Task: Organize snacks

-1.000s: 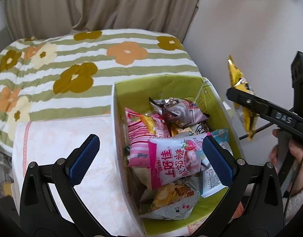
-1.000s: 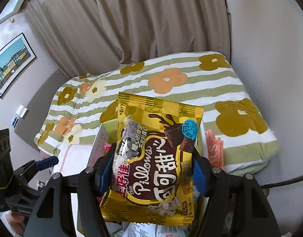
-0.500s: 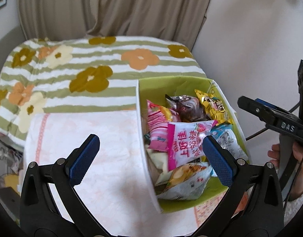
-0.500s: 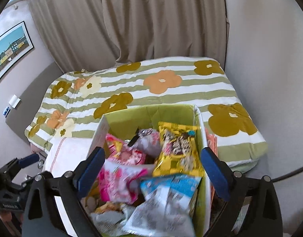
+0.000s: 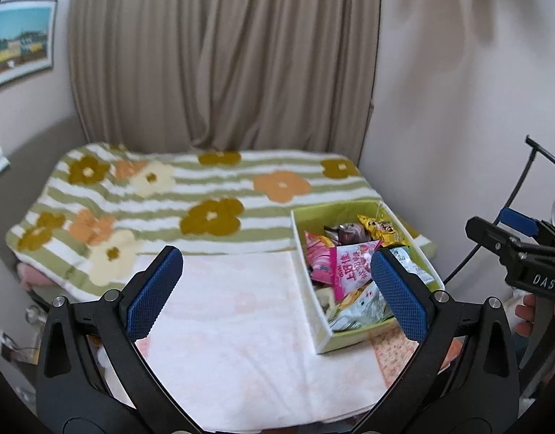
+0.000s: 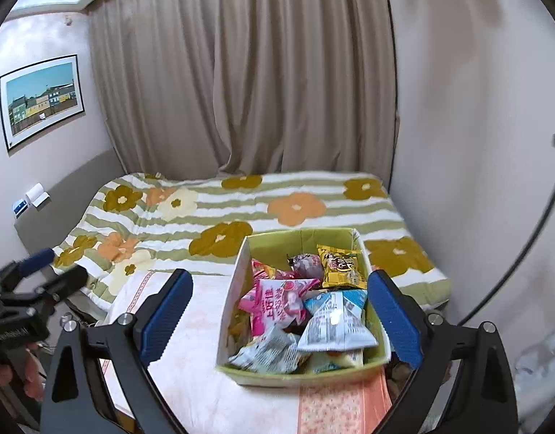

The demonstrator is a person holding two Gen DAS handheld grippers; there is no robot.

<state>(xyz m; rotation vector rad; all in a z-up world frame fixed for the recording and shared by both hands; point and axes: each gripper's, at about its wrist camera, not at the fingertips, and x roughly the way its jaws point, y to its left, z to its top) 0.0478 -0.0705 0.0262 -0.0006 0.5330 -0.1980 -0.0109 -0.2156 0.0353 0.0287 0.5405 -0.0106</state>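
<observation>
- Both sets of fingers were spread wide with nothing between them. The left gripper (image 5: 277, 282) hung over the bare pale cloth (image 5: 241, 325), and the right gripper (image 6: 277, 311) framed the box from above without touching anything.
- The snacks were all in the green box (image 6: 299, 370), which sat on the cloth at the right end, just in front of the flowered blanket (image 6: 241, 213). I couldn't spot any loose packets on the cloth.
- Inside it was a heap: the yellow packet (image 6: 340, 266) near the back right, the pink packet (image 6: 277, 302) in the middle, and the blue-and-white packet (image 6: 333, 322) lying on top toward the front.
- What could go wrong, I reckon: the pile looked loose and fairly full, so poking in for one packet could drag a neighbour up and over the rim. The box looked like light card too, so a knock on its wall might shove it along the cloth.
- The box's long axis ran front to back, away from the right camera, with a short end facing the gripper. The yellow packet lay roughly along that same line, and the pink one sat skewed across it.
</observation>
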